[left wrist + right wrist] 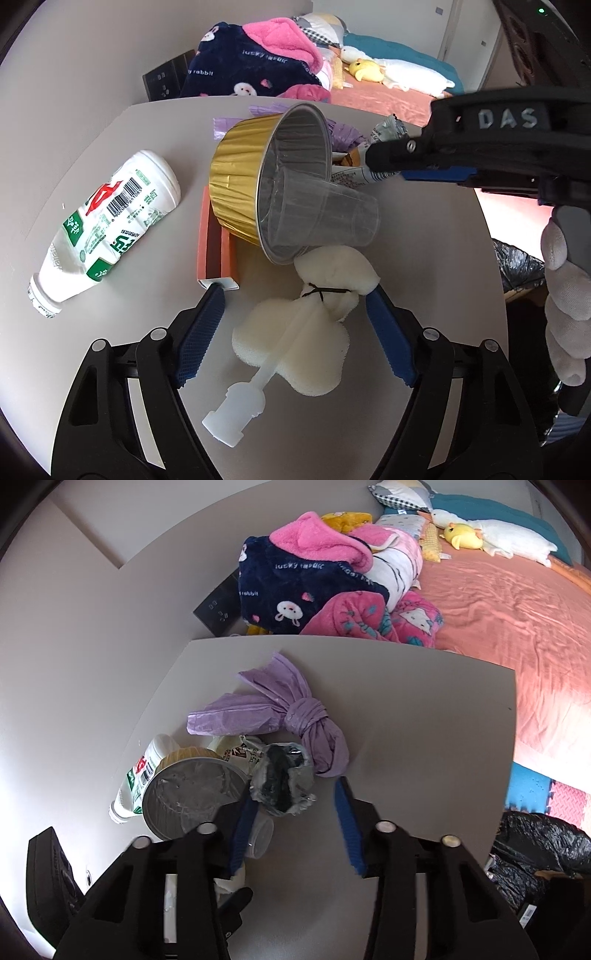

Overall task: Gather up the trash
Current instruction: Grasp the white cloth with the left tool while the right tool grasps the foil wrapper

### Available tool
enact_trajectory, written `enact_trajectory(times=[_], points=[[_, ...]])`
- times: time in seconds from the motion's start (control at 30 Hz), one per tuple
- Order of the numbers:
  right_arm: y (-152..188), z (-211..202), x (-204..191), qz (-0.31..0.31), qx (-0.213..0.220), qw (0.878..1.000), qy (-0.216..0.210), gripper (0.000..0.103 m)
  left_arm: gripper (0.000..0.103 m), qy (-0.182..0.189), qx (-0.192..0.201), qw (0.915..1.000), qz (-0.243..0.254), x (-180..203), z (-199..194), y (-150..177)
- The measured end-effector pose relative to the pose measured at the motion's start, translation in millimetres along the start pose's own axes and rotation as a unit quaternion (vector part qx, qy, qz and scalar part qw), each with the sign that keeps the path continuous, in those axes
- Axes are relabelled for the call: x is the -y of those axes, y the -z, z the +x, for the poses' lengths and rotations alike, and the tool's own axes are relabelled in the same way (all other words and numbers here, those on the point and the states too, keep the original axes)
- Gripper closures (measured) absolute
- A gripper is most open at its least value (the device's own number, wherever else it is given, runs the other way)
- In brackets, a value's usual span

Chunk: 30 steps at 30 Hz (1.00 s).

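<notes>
Left tool (295,325) spread around sponge wand (295,347), pads clear; right tool (295,812) gapped, foil wrapper (282,782) at tips.

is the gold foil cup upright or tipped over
Tipped over. The gold foil cup lies on its side on the table, its silver inside facing the camera, with a clear plastic cup sticking out of its mouth.

We look steeply down, close over the worktop (110,369), from each hand-held gripper; both views share the foil cup (236,177) and the bed (498,602) beyond.
</notes>
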State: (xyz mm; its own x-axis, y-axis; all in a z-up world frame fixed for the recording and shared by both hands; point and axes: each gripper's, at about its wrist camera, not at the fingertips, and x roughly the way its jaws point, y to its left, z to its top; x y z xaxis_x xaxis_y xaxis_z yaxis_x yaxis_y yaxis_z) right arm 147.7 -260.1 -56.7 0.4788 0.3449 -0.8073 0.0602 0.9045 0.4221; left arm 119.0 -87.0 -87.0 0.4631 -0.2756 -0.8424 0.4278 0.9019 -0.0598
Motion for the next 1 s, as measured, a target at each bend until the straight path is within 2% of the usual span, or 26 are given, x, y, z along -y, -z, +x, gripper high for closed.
enact_trajectory(times=[0.13, 0.3, 0.5, 0.67, 1.0], points=[[5, -2, -1, -0.004, 0.003, 1.000, 0.004, 0.080, 0.027, 0.007, -0.003, 0.9999, -0.012, -4, -1, -1], [10, -12, -5, -0.018, 0.012, 1.000, 0.004, 0.080, 0.028, 0.005, -0.009, 0.9999, -0.010, -3, -4, 2], [13, -28, -11, -0.026, 0.022, 0.999, 0.000, 0.080, 0.042, 0.027, -0.004, 0.9991, -0.031, -7, -11, 9], [18, -43, -15, -0.030, 0.031, 0.999, 0.001, 0.080, 0.061, 0.046, -0.004, 0.9979, -0.047, -9, -18, 18], [27, -72, -20, -0.032, 0.053, 0.998, 0.005, 0.080, 0.064, 0.066, 0.011, 0.9958, -0.063, -2, -48, 38]])
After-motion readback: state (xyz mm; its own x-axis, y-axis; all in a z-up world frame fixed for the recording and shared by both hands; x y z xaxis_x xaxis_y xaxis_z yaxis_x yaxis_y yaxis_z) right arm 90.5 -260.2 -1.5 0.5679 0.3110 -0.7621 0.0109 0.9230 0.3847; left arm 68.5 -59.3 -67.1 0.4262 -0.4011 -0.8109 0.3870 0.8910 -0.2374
